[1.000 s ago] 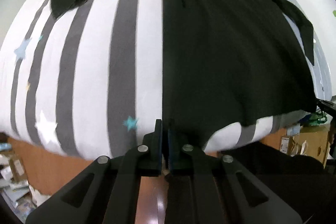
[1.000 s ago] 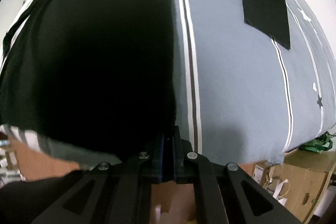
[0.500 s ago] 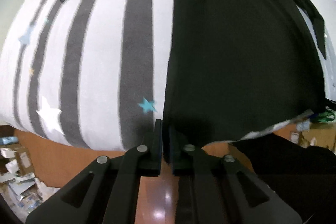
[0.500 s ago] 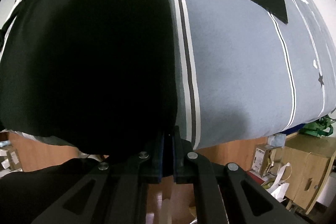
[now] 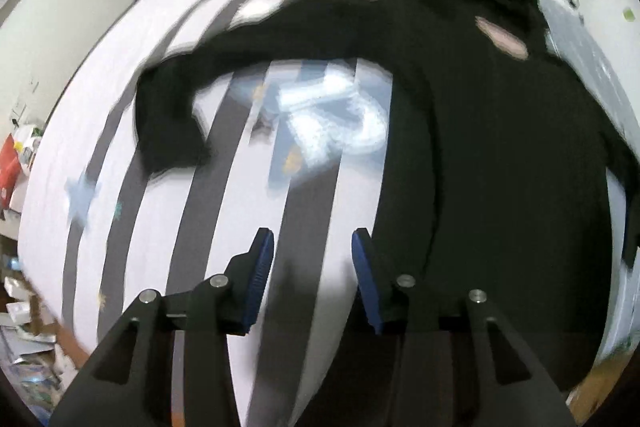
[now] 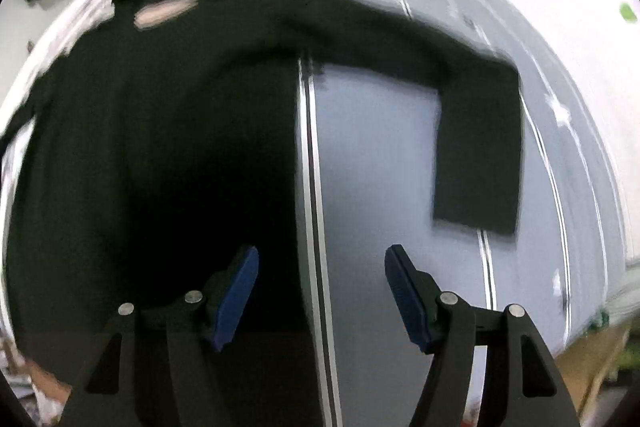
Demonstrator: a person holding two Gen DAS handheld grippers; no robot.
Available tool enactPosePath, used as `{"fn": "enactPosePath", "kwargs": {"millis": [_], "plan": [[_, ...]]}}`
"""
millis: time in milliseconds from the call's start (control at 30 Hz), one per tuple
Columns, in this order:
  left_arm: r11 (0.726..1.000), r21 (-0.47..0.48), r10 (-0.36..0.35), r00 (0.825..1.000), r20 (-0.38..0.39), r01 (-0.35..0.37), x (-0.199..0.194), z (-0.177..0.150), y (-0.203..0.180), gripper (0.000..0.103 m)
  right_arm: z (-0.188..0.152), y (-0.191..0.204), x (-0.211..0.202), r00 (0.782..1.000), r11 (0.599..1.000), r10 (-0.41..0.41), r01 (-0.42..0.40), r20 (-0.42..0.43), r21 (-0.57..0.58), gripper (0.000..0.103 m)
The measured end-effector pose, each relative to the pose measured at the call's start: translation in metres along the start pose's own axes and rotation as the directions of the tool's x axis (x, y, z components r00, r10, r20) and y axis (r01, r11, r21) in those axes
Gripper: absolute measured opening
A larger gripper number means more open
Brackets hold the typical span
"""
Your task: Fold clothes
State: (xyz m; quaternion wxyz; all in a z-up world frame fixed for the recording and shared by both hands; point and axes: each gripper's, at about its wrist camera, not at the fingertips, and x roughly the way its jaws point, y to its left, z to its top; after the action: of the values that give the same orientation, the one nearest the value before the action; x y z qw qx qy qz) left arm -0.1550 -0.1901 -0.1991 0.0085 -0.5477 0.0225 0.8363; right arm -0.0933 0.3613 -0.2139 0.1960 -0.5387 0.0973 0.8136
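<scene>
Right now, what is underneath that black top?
The black top lies spread on a bed: striped white-and-grey bedding at one side, grey-blue bedding at the other. Where the two meet is hidden beneath it.

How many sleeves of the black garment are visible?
2: the left sleeve lies bent over the striped bedding; the right sleeve lies on the grey bedding.
</scene>
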Motion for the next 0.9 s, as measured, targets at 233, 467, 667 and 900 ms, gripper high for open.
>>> {"fn": "enactPosePath", "kwargs": {"millis": [233, 467, 667, 900], "plan": [[0.993, -0.062, 0.102, 0.991, 0.088, -0.097, 0.082, 0.118, 0.010, 0.038, 0.138, 0.012, 0.077, 0.991, 0.997, 0.076, -0.074, 0.113, -0.019, 0.062], [0.963, -0.122, 0.244, 0.969, 0.034, -0.238, 0.149, 0.155, 0.090, 0.039, 0.202, 0.052, 0.135, 0.989, 0.997, 0.050, -0.041, 0.136, -0.068, 0.062], [0.944, -0.153, 0.294, 0.956, 0.002, -0.291, 0.150, 0.153, 0.181, 0.045, 0.212, 0.098, 0.145, 0.992, 0.999, 0.038, -0.034, 0.119, -0.039, 0.062], [0.966, -0.214, 0.134, 0.989, -0.058, -0.144, 0.153, 0.139, 0.232, 0.069, 0.220, 0.198, 0.138, 0.982, 0.986, 0.140, -0.126, 0.124, -0.111, 0.062]]}}
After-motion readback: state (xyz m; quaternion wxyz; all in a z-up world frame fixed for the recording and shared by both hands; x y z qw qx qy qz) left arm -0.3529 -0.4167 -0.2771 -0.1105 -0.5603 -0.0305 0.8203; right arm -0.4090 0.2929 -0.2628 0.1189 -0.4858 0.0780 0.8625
